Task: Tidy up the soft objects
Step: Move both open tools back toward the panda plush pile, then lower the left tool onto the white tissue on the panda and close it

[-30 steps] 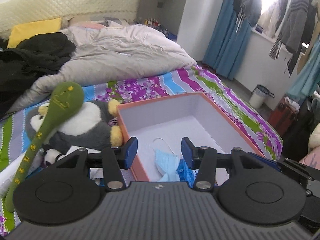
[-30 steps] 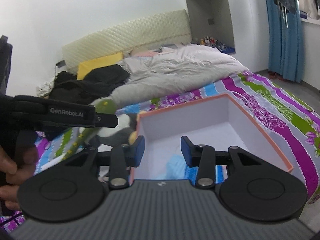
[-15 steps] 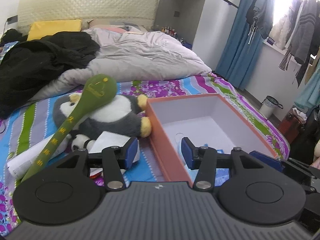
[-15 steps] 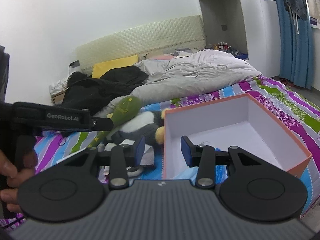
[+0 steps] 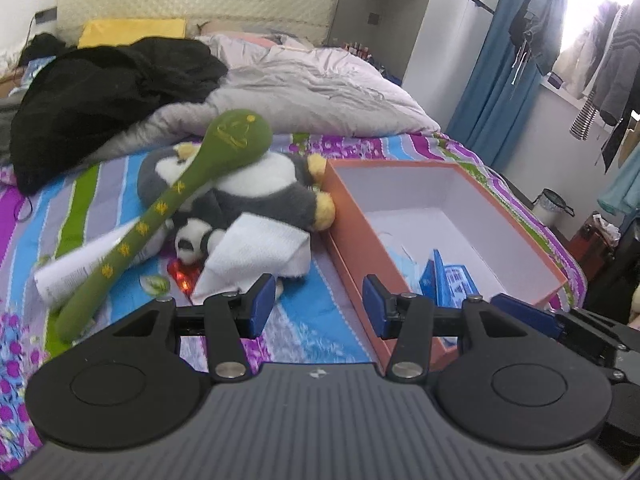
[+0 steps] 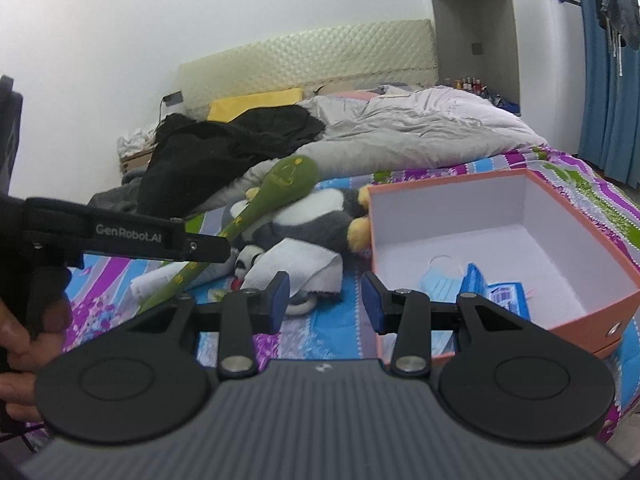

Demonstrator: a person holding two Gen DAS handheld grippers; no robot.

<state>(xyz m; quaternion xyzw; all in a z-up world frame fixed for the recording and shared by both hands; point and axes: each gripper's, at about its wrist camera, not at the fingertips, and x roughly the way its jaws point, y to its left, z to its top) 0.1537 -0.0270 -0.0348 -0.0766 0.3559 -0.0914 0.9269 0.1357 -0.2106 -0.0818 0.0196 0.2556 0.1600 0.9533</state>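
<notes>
1. Left wrist view: the left tool (image 5: pixel 319 302) hung with its jaws spread and nothing between them, low over the striped bed (image 5: pixel 316 316). Just ahead and to its left lay the heap of soft things: a white cloth (image 5: pixel 260 254) draped on a grey-and-white plush penguin (image 5: pixel 256 188), a small panda toy (image 5: pixel 190 242) tucked under it, and a long green plush (image 5: pixel 168 208) slanting across. All of it looked light and squashy; the cloth should pinch best at a bunched fold, the penguin at a wing or foot.
2. Still that view: ahead and to the right sat the orange box (image 5: pixel 352 236), open, with a blue face mask (image 5: pixel 402 260) and a blue packet (image 5: pixel 452 284) inside.
3. Right wrist view: the right tool (image 6: pixel 325 300) was also spread wide and empty, the cloth (image 6: pixel 298 266) just beyond its left finger, the box (image 6: pixel 592 308) ahead to the right. Farther off were a grey quilt (image 6: pixel 408 132), black clothes (image 6: pixel 224 148), a padded headboard (image 6: pixel 308 64) and blue curtains (image 6: pixel 612 92).
</notes>
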